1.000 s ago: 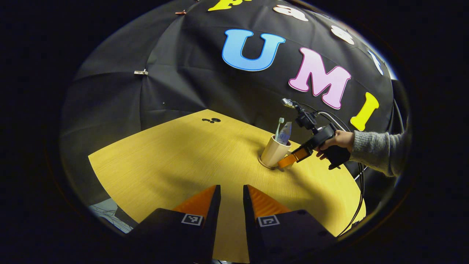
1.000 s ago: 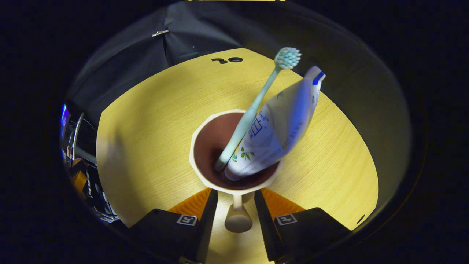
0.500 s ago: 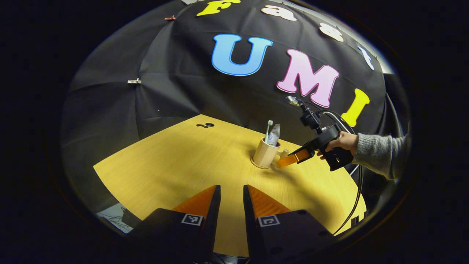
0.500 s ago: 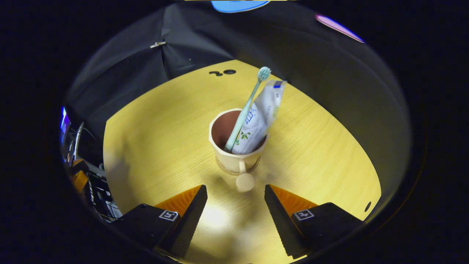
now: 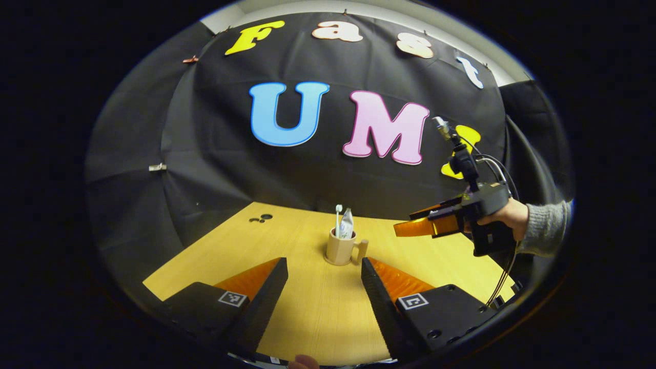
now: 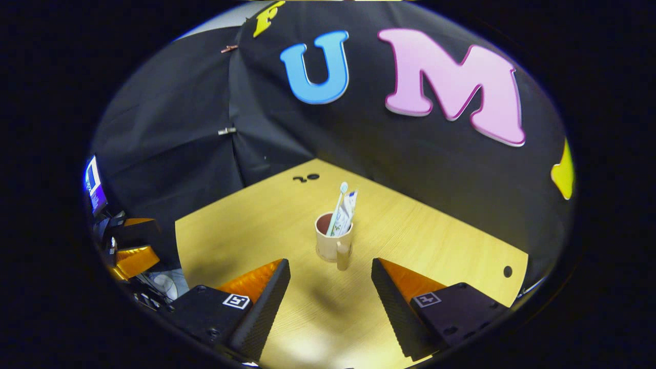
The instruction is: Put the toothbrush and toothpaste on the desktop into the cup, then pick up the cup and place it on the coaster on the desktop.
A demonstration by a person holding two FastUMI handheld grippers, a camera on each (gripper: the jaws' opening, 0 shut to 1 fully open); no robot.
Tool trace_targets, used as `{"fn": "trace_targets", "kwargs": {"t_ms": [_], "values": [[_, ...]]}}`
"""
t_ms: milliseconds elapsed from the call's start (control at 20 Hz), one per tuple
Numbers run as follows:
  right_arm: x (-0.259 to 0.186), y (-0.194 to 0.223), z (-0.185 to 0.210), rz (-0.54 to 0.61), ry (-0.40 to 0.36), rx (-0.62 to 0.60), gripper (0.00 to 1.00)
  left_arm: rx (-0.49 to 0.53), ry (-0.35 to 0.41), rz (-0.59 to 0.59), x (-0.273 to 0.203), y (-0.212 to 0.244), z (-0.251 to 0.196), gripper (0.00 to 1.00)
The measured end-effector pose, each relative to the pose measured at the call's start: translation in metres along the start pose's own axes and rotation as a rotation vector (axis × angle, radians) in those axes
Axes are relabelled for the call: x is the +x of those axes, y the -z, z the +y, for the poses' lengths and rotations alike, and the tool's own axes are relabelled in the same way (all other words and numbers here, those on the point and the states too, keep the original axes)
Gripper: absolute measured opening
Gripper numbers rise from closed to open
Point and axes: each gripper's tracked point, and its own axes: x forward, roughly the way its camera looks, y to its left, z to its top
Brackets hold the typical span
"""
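Near edge of desk [image 5: 312,318]: left gripper [image 5: 324,287] hangs low over the wood, fingers spread wide, nothing between them. In the right gripper view, right gripper [image 6: 330,292] also gapes wide and empty, well back from the cup.

Mid-desk: cream cup [image 5: 338,249] stands upright on the coaster [image 6: 324,258], a thin disc of which only the edge peeks out around the base. Handle faces the right gripper. Inside the cup, toothbrush [image 6: 336,207] leans with bristle head up; toothpaste [image 6: 348,210] tube stands just beside it, touching, crimped end up. Both poke above the rim.

Right of the cup, in the left gripper view: a hand [image 5: 505,215] in a grey sleeve [image 5: 546,233] holds the right gripper in the air, orange fingers pointing toward the cup, apart from it. Cables trail down from it.

Far corner of desk: small dark holes [image 5: 260,219]. Behind, black cloth wall [image 5: 215,154], a clip [image 5: 157,167] on its seam.
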Motion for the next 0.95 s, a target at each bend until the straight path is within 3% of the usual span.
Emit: {"fn": "trace_targets", "kwargs": {"t_ms": [250, 450, 950], "values": [[-0.081, -0.020, 0.014, -0.165, 0.067, 0.121, 0.98, 0.082, 0.072, -0.090, -0.005, -0.050, -0.034, 0.92], [-0.130, -0.023, 0.013, -0.230, 0.140, 0.155, 0.98, 0.129, 0.138, -0.131, -0.013, -0.076, -0.065, 0.93], [-0.219, -0.043, 0.052, -0.357, 0.237, 0.180, 0.98, 0.182, 0.294, -0.135, -0.029, -0.095, -0.120, 0.93]]}}
